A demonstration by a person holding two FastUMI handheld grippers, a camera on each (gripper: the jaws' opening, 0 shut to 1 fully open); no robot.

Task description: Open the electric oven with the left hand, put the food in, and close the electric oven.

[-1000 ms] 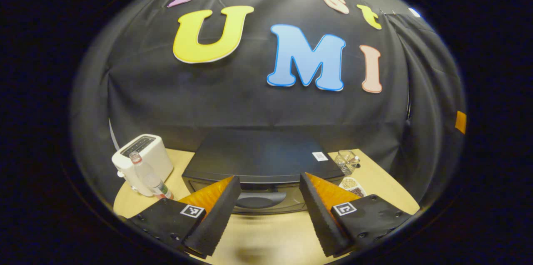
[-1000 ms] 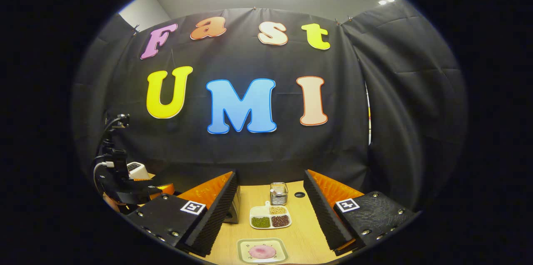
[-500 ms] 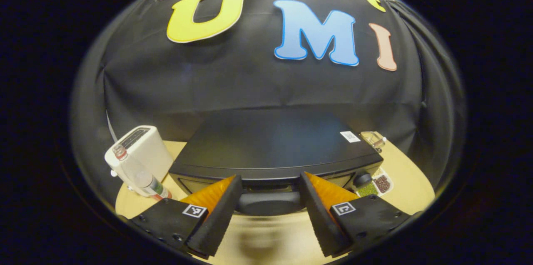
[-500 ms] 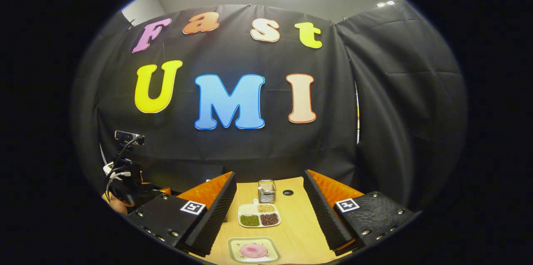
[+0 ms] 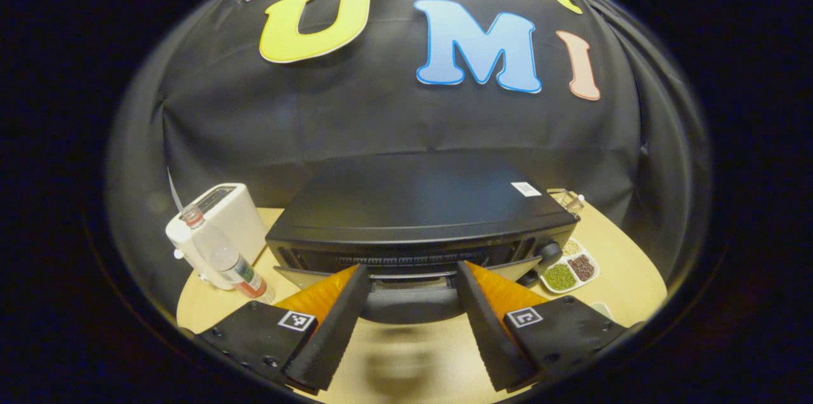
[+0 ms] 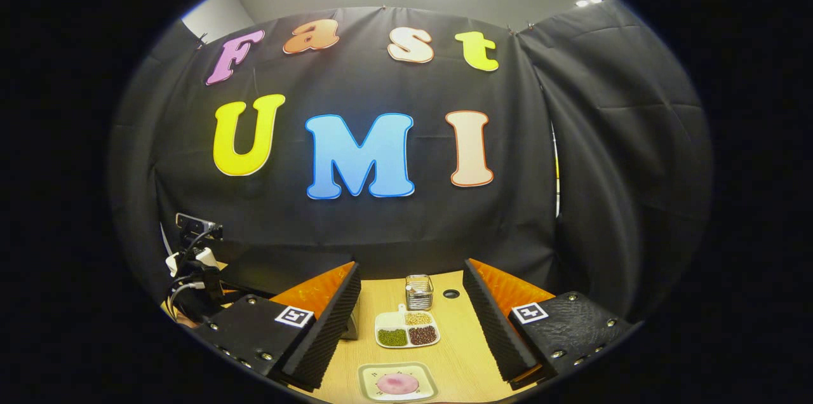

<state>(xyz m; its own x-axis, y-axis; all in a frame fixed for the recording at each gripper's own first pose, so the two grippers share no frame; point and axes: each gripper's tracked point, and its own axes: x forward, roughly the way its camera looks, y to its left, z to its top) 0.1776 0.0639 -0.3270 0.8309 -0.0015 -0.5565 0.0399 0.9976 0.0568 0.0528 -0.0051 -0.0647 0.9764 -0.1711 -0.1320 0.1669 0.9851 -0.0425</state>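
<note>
The black electric oven (image 5: 419, 201) sits right in front of my left gripper (image 5: 411, 267). Its door (image 5: 406, 283) leans outward a little, leaving a narrow gap along its top. The dark door handle (image 5: 409, 303) lies between my left fingers, which stand wide apart and do not press on it. My right gripper (image 6: 411, 265) hangs open over the table with nothing in it. Below it, near the front edge, a pink round food (image 6: 397, 383) rests on a small square plate (image 6: 375, 373). The oven (image 6: 286, 267) is at the left in the right gripper view.
A white toaster (image 5: 222, 220) and a clear bottle (image 5: 222, 256) stand left of the oven. A divided dish of beans (image 6: 406, 334) and a small glass jar (image 6: 418, 291) sit on the wooden table (image 6: 463, 340), right of the oven.
My left gripper moved in onto the oven's handle. The door then tipped outward slightly from its shut position. My right gripper only swayed a little.
</note>
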